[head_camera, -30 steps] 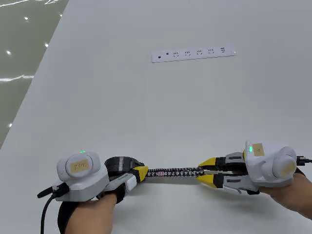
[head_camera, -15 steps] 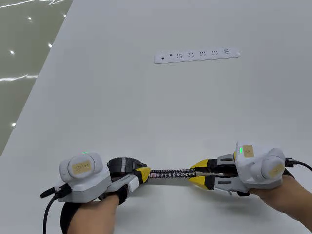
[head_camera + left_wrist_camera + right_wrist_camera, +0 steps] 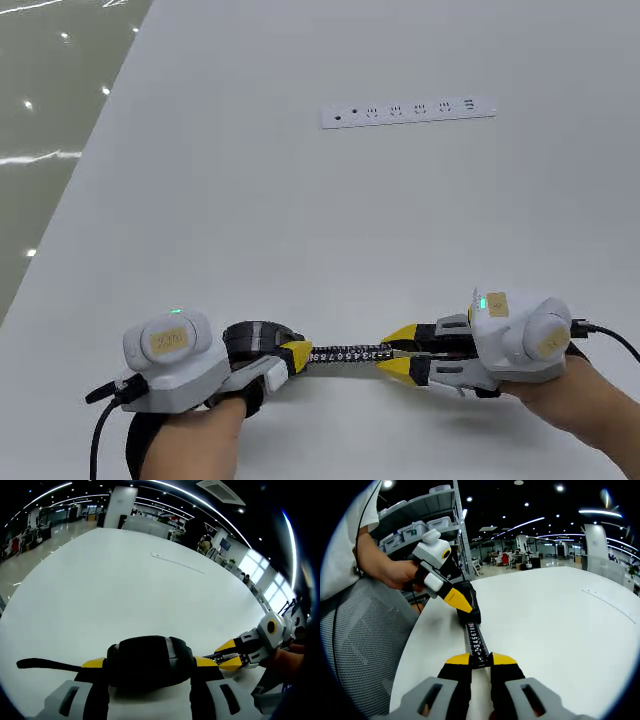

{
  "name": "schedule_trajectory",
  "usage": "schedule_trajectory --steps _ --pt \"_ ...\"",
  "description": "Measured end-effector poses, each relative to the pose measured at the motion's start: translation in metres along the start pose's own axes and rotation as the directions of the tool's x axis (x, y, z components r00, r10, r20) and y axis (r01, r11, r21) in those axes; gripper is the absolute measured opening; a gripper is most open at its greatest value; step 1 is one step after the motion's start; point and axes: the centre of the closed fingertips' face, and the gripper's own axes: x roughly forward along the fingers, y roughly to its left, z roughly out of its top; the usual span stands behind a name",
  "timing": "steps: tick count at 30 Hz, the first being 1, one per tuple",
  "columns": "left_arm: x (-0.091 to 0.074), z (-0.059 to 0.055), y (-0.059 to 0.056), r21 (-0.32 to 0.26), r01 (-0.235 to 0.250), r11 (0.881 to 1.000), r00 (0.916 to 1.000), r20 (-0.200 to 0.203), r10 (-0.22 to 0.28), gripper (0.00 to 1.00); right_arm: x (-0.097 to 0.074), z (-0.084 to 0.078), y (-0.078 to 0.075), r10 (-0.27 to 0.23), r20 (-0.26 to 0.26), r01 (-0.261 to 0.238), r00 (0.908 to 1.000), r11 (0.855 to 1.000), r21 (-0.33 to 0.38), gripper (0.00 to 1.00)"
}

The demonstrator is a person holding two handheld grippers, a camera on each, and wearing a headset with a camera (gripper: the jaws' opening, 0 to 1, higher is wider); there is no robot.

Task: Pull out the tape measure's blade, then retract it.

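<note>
Head view: left gripper (image 3: pixel 278 352) clamps the tape measure case (image 3: pixel 248 338) at the near edge of the workbench (image 3: pixel 300 220), right gripper (image 3: pixel 396 353) pinches the blade (image 3: pixel 350 354) tip. Left gripper view: case wedged snug between the jaws. Right gripper view: short blade run, straight. If that pinch slips, I reckon the blade whips back hard.

Head view: near side of tape measure case (image 3: pixel 255 340) hidden behind left gripper (image 3: pixel 272 356). Blade (image 3: pixel 345 353) tip buried between right gripper (image 3: pixel 392 352) jaws; blade numbers too small to read. Arms (image 3: pixel 185 450) cut off at near edge. Power strip (image 3: pixel 408 110) markings too small to read.
</note>
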Motion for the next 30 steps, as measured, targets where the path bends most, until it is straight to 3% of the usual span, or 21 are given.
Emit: schedule_trajectory --steps 30 --pt "-0.002 0.002 0.002 -0.031 0.013 0.999 0.9999 0.010 -0.013 0.63 0.031 0.015 0.005 0.025 -0.004 -0.025 0.9997 1.000 -0.009 0.11"
